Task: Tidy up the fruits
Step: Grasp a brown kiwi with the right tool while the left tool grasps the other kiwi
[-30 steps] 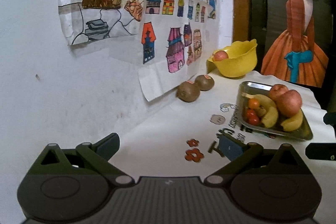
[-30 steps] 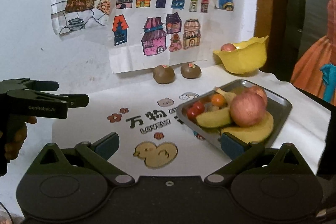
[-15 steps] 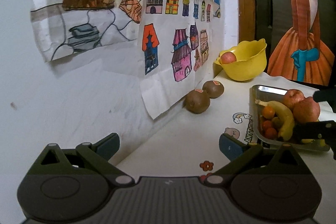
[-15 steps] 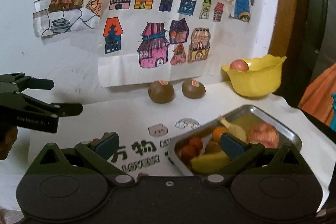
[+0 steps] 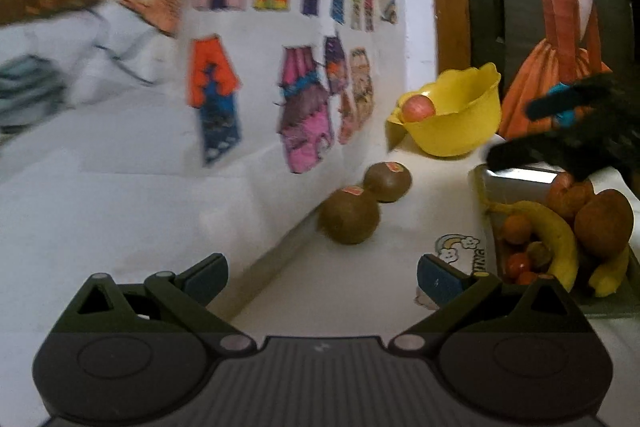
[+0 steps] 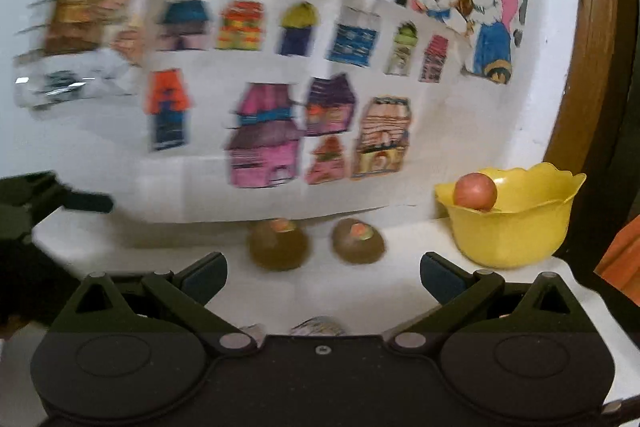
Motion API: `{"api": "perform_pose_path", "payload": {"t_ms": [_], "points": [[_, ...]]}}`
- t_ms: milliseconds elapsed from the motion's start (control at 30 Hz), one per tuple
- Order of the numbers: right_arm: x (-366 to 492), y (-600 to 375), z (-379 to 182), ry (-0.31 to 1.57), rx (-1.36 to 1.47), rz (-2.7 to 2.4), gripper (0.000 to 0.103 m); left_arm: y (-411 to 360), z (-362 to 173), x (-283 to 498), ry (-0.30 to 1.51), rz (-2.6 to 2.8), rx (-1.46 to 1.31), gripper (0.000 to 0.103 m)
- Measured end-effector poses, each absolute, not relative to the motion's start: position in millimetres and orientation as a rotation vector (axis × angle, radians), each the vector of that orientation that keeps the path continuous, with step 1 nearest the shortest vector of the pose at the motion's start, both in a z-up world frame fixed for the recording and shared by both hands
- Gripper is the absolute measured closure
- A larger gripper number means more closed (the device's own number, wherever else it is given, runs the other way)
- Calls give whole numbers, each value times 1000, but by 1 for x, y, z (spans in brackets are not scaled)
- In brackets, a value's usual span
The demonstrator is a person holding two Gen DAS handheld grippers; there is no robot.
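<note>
Both grippers (image 5: 320,277) (image 6: 323,275) wide open, empty. Yellow bowl (image 6: 508,227) holds apple (image 6: 475,191); tray (image 5: 486,183) holds bananas, apples.

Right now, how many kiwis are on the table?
2. Both sit against the wall under the house drawings: the near kiwi and the far kiwi, side by side and about touching, the far one closer to the yellow bowl. More could be hidden in the tray.

No legible text anywhere.

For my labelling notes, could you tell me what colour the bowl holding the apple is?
Yellow bowl, clearest in the right wrist view.
</note>
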State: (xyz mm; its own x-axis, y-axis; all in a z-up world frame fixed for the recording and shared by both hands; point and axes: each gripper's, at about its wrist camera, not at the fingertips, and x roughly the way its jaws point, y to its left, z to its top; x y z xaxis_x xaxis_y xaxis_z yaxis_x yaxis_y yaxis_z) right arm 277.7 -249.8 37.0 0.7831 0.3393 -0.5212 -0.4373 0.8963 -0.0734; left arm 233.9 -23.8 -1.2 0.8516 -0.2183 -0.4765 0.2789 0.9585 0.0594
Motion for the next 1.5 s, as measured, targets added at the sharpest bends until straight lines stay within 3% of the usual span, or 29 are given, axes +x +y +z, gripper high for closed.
{"api": "perform_pose_path", "payload": {"t_ms": [400,667,833,1067,1133,1300,1500], "points": [[428,-250,-24,812,-15,368,1,-54,-30,298,585,-309,105,0],[460,-240,-49,872,10,395,4,-63,-40,321,614,-296,92,0],[472,-232,-59,901,-1,405,12,-67,-44,327,618,-295,106,0],[477,-226,-63,897,-10,418,30,-72,-42,334,610,-288,97,0],[476,-226,-62,891,-6,416,31,-75,-42,336,603,-288,100,1],[475,-225,-62,891,-4,418,32,-85,-39,341,565,-260,122,9],[467,-232,-53,884,-1,433,32,-90,-42,355,612,-219,122,30]]}}
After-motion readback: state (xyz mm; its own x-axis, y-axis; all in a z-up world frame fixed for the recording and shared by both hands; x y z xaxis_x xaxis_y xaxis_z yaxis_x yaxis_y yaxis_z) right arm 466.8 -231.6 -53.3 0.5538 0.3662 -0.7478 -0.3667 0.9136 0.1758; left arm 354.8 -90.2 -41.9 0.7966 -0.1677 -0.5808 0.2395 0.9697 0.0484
